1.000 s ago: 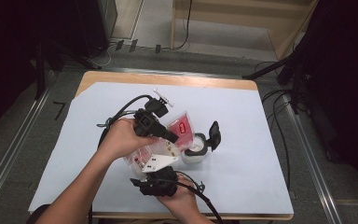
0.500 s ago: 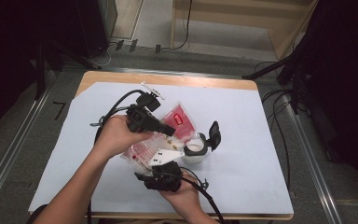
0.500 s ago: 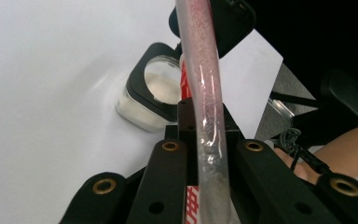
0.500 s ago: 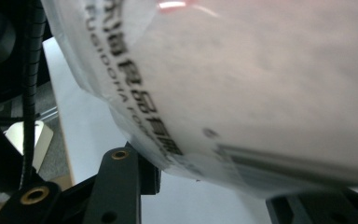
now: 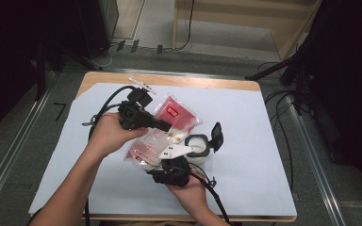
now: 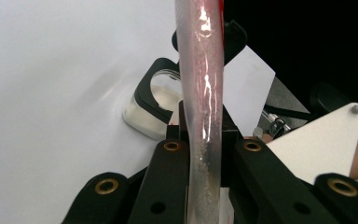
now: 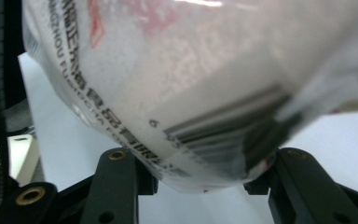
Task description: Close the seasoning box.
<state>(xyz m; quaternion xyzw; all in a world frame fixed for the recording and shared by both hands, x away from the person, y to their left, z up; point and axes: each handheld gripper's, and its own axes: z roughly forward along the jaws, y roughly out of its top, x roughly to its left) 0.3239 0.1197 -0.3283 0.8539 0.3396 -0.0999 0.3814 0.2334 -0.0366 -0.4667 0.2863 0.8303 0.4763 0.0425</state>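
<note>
I hold the bag (image 5: 162, 134) lifted, both grippers' jaws clamped on it, beside the open jar (image 5: 199, 145); pouring remains.

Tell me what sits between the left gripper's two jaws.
The edge of the clear, red-printed pouch, clamped edge-on between the left gripper jaws in the left gripper view; behind it stands the open white jar.

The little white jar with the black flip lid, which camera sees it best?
The high view: the jar sits whole on the table, lid open, beside the bag. The left gripper view shows part of it behind the bag. In the right gripper view I cannot make it out.
</note>
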